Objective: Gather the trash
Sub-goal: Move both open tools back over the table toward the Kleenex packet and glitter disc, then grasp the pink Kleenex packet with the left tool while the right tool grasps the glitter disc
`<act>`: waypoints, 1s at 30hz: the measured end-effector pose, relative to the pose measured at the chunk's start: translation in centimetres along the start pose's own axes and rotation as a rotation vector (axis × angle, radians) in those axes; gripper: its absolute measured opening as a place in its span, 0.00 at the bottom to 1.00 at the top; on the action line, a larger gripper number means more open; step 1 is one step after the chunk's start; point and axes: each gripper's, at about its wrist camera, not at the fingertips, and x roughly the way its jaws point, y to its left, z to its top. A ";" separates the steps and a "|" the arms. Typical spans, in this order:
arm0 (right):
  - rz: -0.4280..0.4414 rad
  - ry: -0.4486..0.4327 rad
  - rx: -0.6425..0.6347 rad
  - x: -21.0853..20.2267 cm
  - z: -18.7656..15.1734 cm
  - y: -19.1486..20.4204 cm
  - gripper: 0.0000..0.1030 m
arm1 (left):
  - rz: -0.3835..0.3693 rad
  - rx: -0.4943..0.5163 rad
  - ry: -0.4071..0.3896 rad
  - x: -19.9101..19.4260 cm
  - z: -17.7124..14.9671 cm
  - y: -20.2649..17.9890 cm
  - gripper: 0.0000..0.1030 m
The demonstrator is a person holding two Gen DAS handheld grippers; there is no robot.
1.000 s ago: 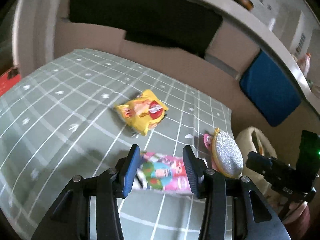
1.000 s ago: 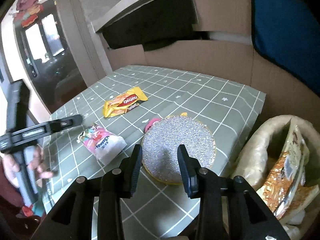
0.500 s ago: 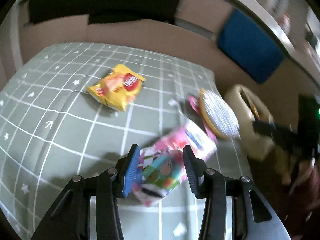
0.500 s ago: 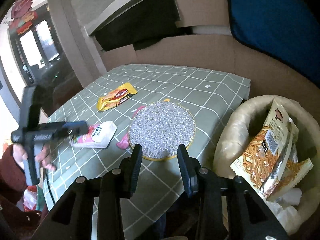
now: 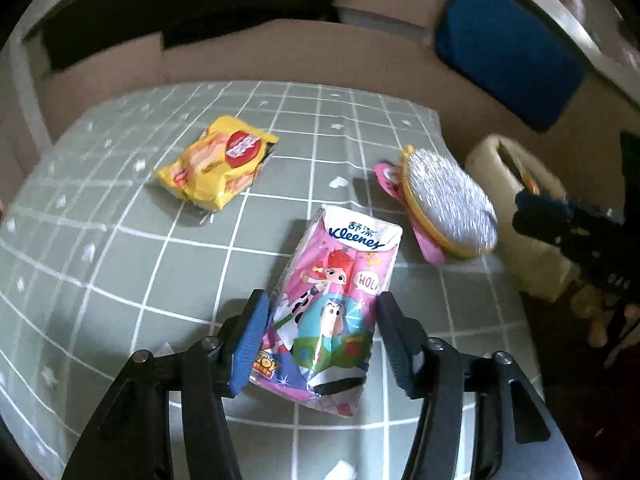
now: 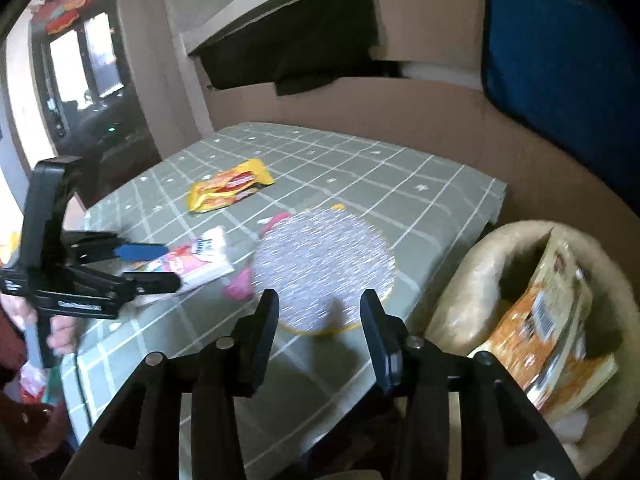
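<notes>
My left gripper (image 5: 320, 332) is shut on a pink Kleenex tissue pack (image 5: 332, 300) and holds it just above the green checked tablecloth (image 5: 120, 260). The pack also shows in the right wrist view (image 6: 192, 260), between the left gripper's fingers (image 6: 140, 252). A yellow snack wrapper (image 5: 218, 168) lies farther back on the table; it also shows in the right wrist view (image 6: 230, 186). My right gripper (image 6: 320, 320) is open and empty at the table's near edge, beside the cream trash basket (image 6: 464, 288) that holds an orange snack bag (image 6: 548, 312).
A round silver glitter pad (image 6: 324, 268) with a pink piece (image 6: 238, 286) under it lies near the table's right edge; it also shows in the left wrist view (image 5: 448, 204). The basket (image 5: 508, 168) stands off the table's right side. A brown sofa back with a blue cushion (image 6: 552, 56) is behind.
My left gripper has closed on the tissue pack, lifted it off the table and turned with it toward the right. The right gripper has drawn back toward the basket.
</notes>
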 end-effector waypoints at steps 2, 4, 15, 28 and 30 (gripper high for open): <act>0.014 -0.001 0.065 0.5 0.8 -1.6 0.39 | -0.012 -0.065 -0.013 -0.4 0.0 0.5 0.46; 0.036 0.004 0.135 1.2 1.4 -3.2 0.40 | -0.022 -0.103 -0.035 -0.9 -0.2 0.7 0.42; -0.018 0.075 0.174 4.4 1.2 -3.6 0.34 | -0.142 -0.175 -0.053 -2.0 -1.4 -1.3 0.37; 0.115 0.169 0.169 8.2 4.9 -4.6 0.35 | -0.070 -0.135 -0.051 -1.1 -1.1 -2.8 0.37; 0.130 0.177 0.186 8.1 4.7 -4.3 0.35 | -0.071 -0.135 -0.052 -1.0 -1.1 -2.8 0.37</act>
